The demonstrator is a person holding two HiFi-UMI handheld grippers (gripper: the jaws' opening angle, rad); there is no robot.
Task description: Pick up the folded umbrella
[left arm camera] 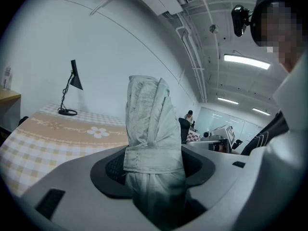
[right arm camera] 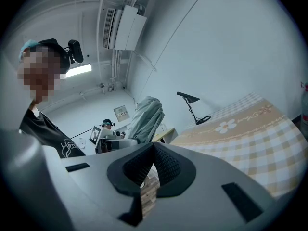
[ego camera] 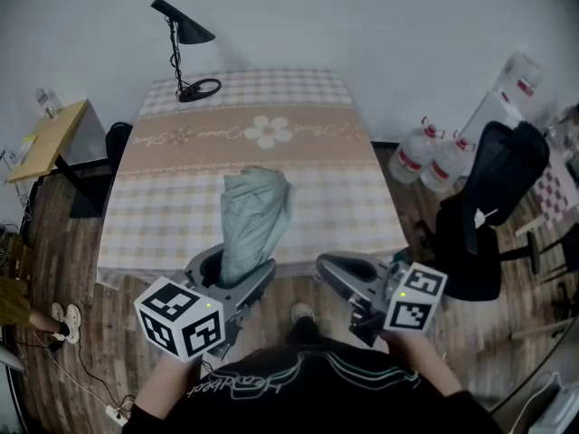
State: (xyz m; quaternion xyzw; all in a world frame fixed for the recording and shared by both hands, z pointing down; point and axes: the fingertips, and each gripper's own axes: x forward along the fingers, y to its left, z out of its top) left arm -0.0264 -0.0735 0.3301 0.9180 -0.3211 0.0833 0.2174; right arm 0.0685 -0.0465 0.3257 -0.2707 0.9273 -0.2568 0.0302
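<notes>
— What do we have at the left gripper (left arm camera: 154, 166)?

— Its jaws are pinching the pale grey-green folded fabric umbrella (left arm camera: 150, 114). We see a dark ribbed pad pressed in on either side of it, right at the umbrella's wrap strap (left arm camera: 153, 157).

— And where does the umbrella go from there?

— It runs forward out of the jaws, its loose bunched end farthest from the gripper. From the head view we see that end out over the near part of the table covered in a beige-and-white checked cloth with a flower band (ego camera: 348, 208). We cannot tell whether it touches the cloth.

— The right gripper (right arm camera: 153, 148)?

— Pressed together at the tips, with nothing between the pads; through the slit below them we see only the brown wood plank floor (ego camera: 109, 319). It hangs just beside the left gripper, short of the table's near edge and apart from the umbrella.

— What do we see farther out?

— Each gripper carries its white cube with black square markers (ego camera: 179, 320) on the end nearest us. Ahead of both grippers, at the far side of the table, stands a black cone-shaded desk lamp (ego camera: 183, 33). Off to the right gripper's outer side we see a black office chair (ego camera: 496, 197), and beyond it some clear water jugs with red caps (ego camera: 414, 156). Out past the left gripper's outer side stands a light wooden side desk (ego camera: 50, 138).
</notes>
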